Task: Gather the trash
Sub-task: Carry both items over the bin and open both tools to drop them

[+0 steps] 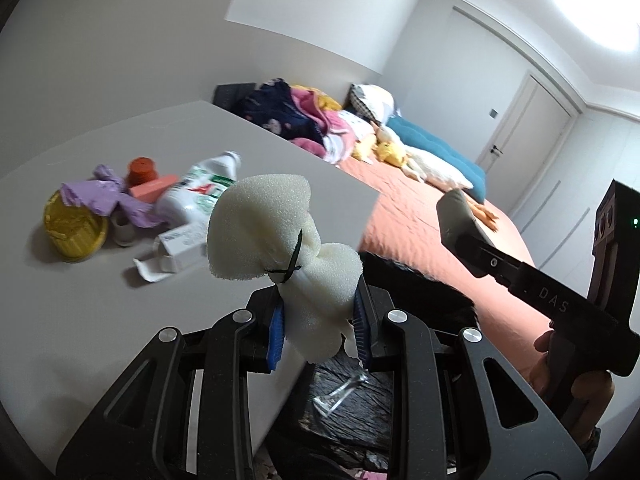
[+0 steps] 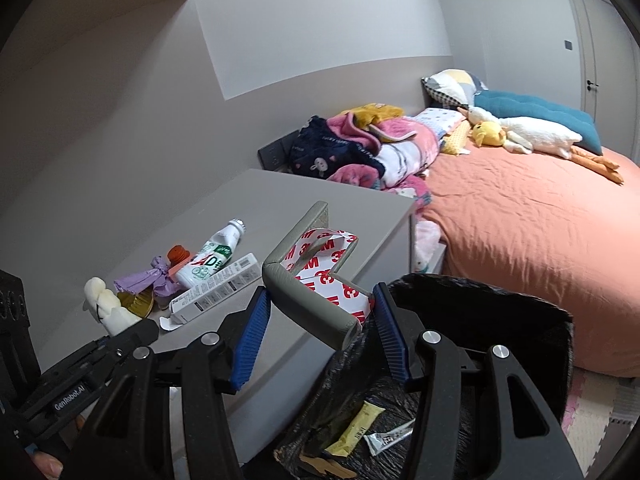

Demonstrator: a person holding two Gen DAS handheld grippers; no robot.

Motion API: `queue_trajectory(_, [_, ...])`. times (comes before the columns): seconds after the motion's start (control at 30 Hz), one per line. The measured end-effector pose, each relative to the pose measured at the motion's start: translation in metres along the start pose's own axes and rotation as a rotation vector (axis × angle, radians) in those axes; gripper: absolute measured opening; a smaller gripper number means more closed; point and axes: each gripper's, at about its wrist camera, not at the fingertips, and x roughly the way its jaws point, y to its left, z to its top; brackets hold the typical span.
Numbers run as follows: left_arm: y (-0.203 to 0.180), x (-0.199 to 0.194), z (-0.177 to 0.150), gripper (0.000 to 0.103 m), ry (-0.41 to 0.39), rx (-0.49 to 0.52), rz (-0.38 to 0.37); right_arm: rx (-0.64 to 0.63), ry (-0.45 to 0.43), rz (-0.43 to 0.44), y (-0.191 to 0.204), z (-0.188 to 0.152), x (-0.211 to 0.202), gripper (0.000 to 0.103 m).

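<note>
While over black-lined bin: L gripper clamped on white foam wad, R gripper clamped on grey corner guard w/ 3M tape.

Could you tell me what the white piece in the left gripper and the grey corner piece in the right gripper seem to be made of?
White piece: open-cell foam, matte, visibly porous, pinched by a black tie. Grey corner piece: probably soft foam or rubber, smooth skin, with printed adhesive backing.
</note>
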Motion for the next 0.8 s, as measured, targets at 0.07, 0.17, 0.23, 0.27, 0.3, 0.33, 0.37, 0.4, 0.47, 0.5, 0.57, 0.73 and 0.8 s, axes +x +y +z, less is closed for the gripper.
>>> queue_trajectory(0.07, [-0.009,0.004,-0.002,0.028,0.012,0.015,-0.013,0.012,-0.009,-0.010,-0.007,-0.002,-0.008,0.054])
queue_trajectory(0.17, [-0.020,0.010,-0.005,0.028,0.024,0.036,-0.033,0.029,-0.022,-0.023,-0.018,-0.004,-0.018,0.054])
queue_trajectory(0.23, [-0.029,0.012,-0.008,0.028,0.031,0.050,-0.047,0.037,-0.027,-0.033,-0.025,-0.006,-0.024,0.054])
queue_trajectory(0.27, [-0.033,0.012,-0.009,0.028,0.035,0.058,-0.054,0.041,-0.030,-0.037,-0.028,-0.006,-0.026,0.054])
queue_trajectory(0.3, [-0.037,0.013,-0.010,0.028,0.038,0.066,-0.060,0.044,-0.032,-0.041,-0.029,-0.007,-0.028,0.054])
queue_trajectory(0.33, [-0.041,0.014,-0.010,0.028,0.040,0.072,-0.064,0.050,-0.035,-0.046,-0.033,-0.008,-0.031,0.054])
queue_trajectory(0.37, [-0.044,0.015,-0.011,0.028,0.044,0.079,-0.069,0.054,-0.037,-0.051,-0.037,-0.009,-0.033,0.054])
queue_trajectory(0.4, [-0.049,0.017,-0.012,0.028,0.049,0.088,-0.075,0.059,-0.039,-0.055,-0.039,-0.010,-0.036,0.054])
queue_trajectory(0.47, [-0.055,0.019,-0.014,0.028,0.057,0.097,-0.086,0.069,-0.042,-0.065,-0.046,-0.012,-0.041,0.054])
queue_trajectory(0.5, [-0.060,0.021,-0.015,0.028,0.064,0.104,-0.095,0.073,-0.043,-0.068,-0.049,-0.013,-0.043,0.054])
queue_trajectory(0.57, [-0.066,0.026,-0.017,0.028,0.077,0.117,-0.106,0.086,-0.046,-0.077,-0.055,-0.014,-0.047,0.055])
queue_trajectory(0.73, [-0.086,0.044,-0.025,0.037,0.151,0.154,-0.161,0.138,-0.056,-0.093,-0.075,-0.019,-0.061,0.055])
queue_trajectory(0.8, [-0.095,0.056,-0.030,0.094,0.234,0.179,-0.243,0.188,-0.077,-0.108,-0.088,-0.020,-0.070,0.059])
